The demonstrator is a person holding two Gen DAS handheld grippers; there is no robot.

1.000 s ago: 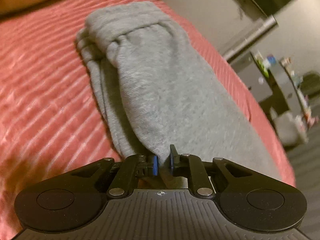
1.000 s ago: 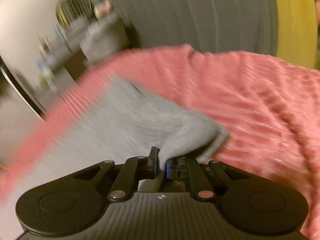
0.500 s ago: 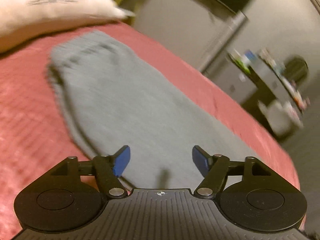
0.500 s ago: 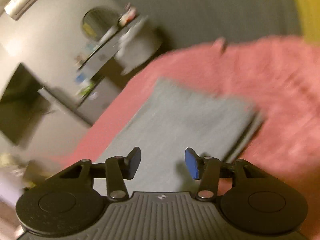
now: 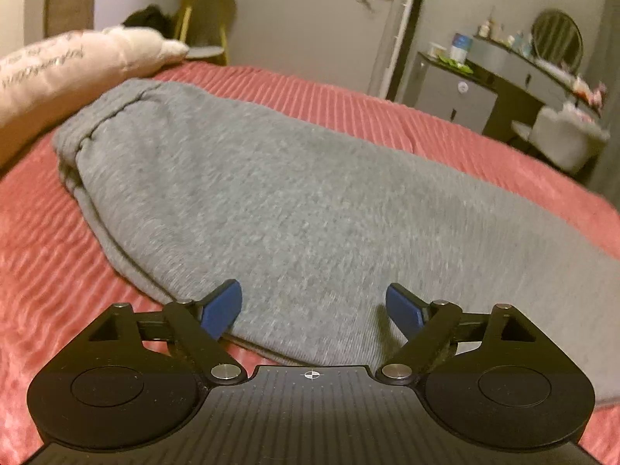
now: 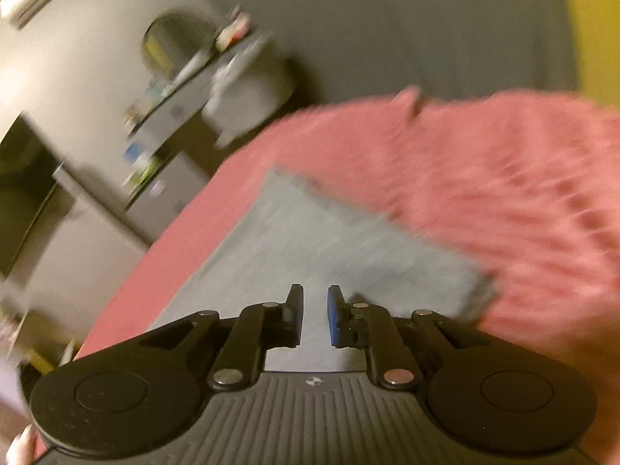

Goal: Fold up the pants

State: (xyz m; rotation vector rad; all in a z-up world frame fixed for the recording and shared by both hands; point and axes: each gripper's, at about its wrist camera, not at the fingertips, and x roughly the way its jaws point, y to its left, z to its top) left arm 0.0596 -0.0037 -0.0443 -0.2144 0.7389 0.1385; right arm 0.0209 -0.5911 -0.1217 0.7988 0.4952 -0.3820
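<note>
Grey knit sweatpants point(image 5: 294, 193) are lying folded on the ribbed pink bedspread point(image 5: 42, 255) in the left wrist view, their near edge running under the left gripper point(image 5: 314, 306), whose blue-padded fingers are standing spread and empty. A cream pillow point(image 5: 58, 73) is cut off at left.

In the blurred right wrist view, the right gripper point(image 6: 314, 316) is hovering over the pants point(image 6: 310, 240), fingers narrowly parted and holding nothing.
</note>
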